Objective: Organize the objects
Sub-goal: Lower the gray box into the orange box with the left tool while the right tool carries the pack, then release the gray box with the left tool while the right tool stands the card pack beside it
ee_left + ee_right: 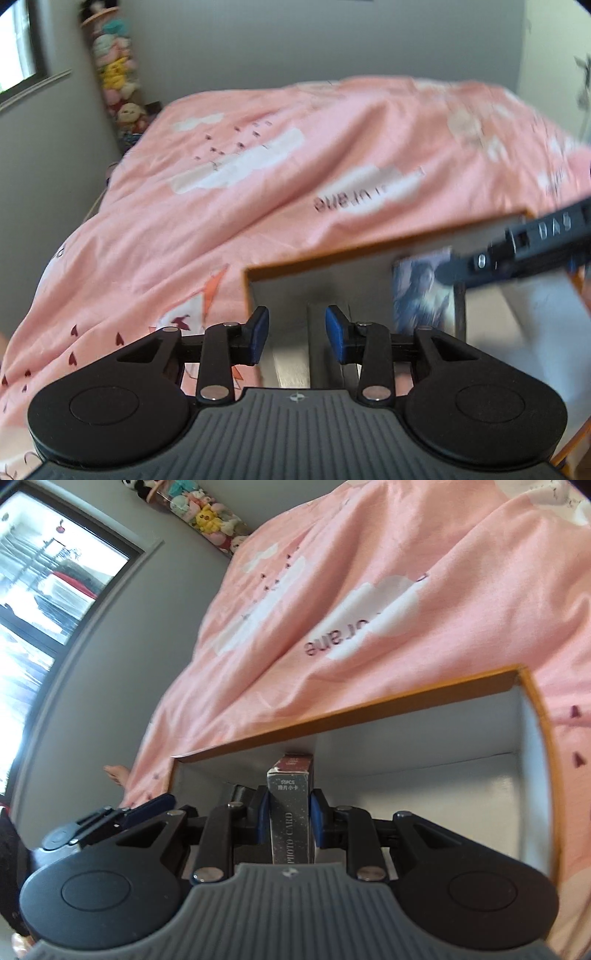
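A storage box with an orange rim (369, 249) and pale inner walls lies on the pink bed; it also shows in the right wrist view (332, 716). My right gripper (290, 818) is shut on a grey photo-card box (291, 812) and holds it inside the storage box. A second card box (297, 760) stands behind it. In the left wrist view the held card box (421, 295) shows its picture face under my right gripper's arm (535, 240). My left gripper (297, 334) is open and empty over the storage box's left part.
A pink duvet with white clouds (295, 166) covers the bed. A column of plush toys (118, 81) stands in the far left corner by the grey wall. A window (44, 602) is on the left. A bare foot (116, 773) shows beside the bed.
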Demonstrator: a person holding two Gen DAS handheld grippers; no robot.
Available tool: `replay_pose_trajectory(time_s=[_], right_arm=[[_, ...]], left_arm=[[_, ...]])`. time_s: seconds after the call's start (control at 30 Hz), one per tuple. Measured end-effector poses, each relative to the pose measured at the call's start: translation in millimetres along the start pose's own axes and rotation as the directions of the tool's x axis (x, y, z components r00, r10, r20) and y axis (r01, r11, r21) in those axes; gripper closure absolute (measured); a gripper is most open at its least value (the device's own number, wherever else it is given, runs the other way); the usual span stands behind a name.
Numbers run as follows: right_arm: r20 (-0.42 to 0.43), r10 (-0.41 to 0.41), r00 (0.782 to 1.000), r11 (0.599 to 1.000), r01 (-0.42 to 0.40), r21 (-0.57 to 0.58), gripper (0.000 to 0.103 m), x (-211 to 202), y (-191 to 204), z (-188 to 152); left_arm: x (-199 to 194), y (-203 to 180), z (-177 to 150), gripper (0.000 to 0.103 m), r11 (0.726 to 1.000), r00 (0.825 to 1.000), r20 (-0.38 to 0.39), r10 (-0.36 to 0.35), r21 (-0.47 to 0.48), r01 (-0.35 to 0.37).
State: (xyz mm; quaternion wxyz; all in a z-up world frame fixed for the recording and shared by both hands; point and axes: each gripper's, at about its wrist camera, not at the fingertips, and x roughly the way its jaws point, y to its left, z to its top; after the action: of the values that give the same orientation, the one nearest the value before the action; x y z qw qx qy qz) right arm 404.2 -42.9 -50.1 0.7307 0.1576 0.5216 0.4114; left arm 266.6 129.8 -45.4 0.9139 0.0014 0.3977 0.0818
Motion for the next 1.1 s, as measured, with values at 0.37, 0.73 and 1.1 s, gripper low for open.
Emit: replay_pose_trajectory(time_s=[0.37,0.73,1.1], right_arm=[[-0.036,0.093,0.995,0.996,-0.093,-0.005,0.078,36.2,34.9,-7.5],[-0.022,0.002,1.0,0.999,-0.001,0.046,0.078,21.7,7.2,-0.1],[0.034,-0.039,0.999,0.996,0.036,0.076,0.079,5.0,-5.2,-2.2]], left_arm=[[5.4,42.9,-14.9,0.045,0.982,0.997,-0.043,-0.068,-0.178,0.059],[33.1,43.8,-19.7,0.037,0.973,0.985,-0.129,-0.117,-0.214,0.087],[41.4,46.9,-30.6,0.057,0.968,0.978,-0.195,-0.079,-0.249,0.029]])
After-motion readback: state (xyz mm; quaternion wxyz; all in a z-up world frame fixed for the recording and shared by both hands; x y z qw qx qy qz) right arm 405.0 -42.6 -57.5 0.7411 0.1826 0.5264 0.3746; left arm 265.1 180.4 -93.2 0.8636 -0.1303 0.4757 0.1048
